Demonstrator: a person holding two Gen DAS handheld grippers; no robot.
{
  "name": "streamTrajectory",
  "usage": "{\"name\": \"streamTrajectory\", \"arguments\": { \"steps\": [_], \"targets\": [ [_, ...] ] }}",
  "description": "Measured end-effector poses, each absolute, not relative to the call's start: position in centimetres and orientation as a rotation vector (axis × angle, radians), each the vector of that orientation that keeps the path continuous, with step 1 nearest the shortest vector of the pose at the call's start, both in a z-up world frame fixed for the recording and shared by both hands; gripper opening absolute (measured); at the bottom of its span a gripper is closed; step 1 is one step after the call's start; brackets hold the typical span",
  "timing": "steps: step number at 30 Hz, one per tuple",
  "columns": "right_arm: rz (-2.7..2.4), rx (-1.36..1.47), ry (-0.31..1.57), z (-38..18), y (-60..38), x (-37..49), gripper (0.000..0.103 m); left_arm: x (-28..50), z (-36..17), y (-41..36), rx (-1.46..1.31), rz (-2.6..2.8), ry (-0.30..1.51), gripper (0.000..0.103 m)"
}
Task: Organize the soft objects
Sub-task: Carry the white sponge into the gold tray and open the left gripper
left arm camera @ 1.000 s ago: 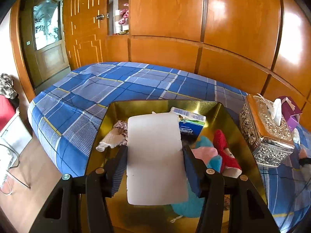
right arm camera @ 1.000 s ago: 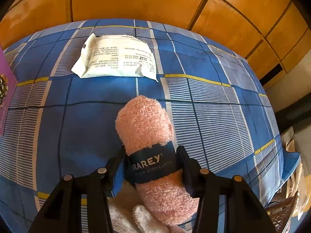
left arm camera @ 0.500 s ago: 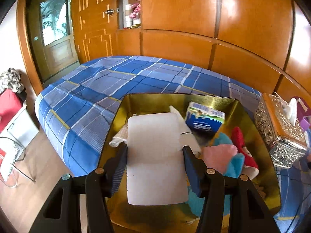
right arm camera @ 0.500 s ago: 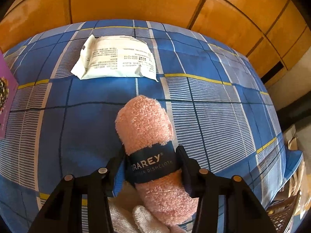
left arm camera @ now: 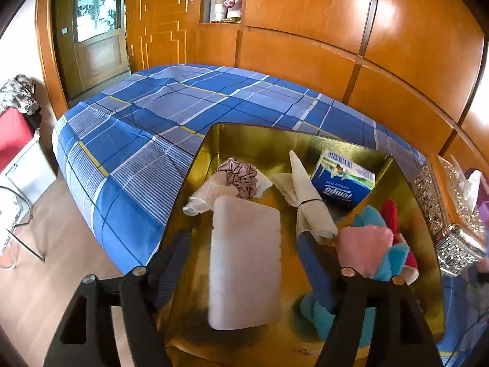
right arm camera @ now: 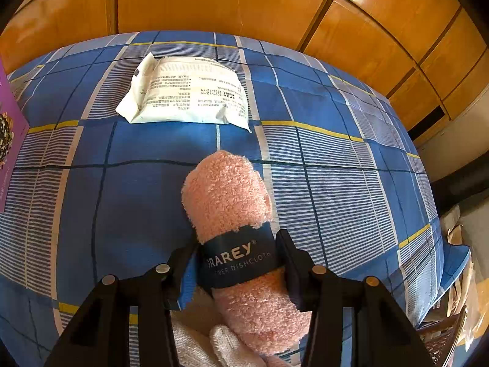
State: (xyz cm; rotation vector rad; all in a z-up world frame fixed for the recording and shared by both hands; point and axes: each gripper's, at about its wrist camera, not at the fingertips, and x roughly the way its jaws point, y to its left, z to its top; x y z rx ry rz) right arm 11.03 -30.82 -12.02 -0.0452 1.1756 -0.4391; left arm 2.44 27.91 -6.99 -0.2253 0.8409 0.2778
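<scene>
Blue plaid bedspread [left arm camera: 146,140], gold tray [left arm camera: 406,189], pink cloth [right arm camera: 232,214], seemingly whitish pad [left arm camera: 244,263].

My views are bright; glare streaks the wood panels [left arm camera: 412,30], my white pad [left arm camera: 244,260] blurs, and the edges bow.

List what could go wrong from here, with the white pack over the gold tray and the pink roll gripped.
1. The left gripper is opening with the white pack free between its fingers; the pack may land on the beige roll or scrunchie.
2. The gold tray looks crowded, leaving little room for the pink dishcloth roll.
3. The right gripper pinches only its paper band, which could slide off.
</scene>
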Motion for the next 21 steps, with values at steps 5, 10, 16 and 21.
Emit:
{"name": "streamTrajectory", "arguments": {
  "steps": [5,10,16,21],
  "targets": [
    [-0.441,-0.046,1.175,-12.0,-30.8,11.0,0.047,2.2,-6.0,26.5,-0.155,0.269,0.802,0.088],
    [-0.445,-0.053,1.172,-11.9,-30.6,11.0,0.047,1.7,-5.0,24.9,-0.096,0.246,0.762,0.091],
    [-0.442,-0.041,1.174,-11.9,-30.8,11.0,0.047,1.3,-4.0,22.7,-0.052,0.19,0.732,0.092],
    [-0.435,0.012,1.179,-11.8,-31.5,11.1,0.047,1.3,-4.1,21.6,-0.032,0.169,0.739,0.092]
  ]
}}
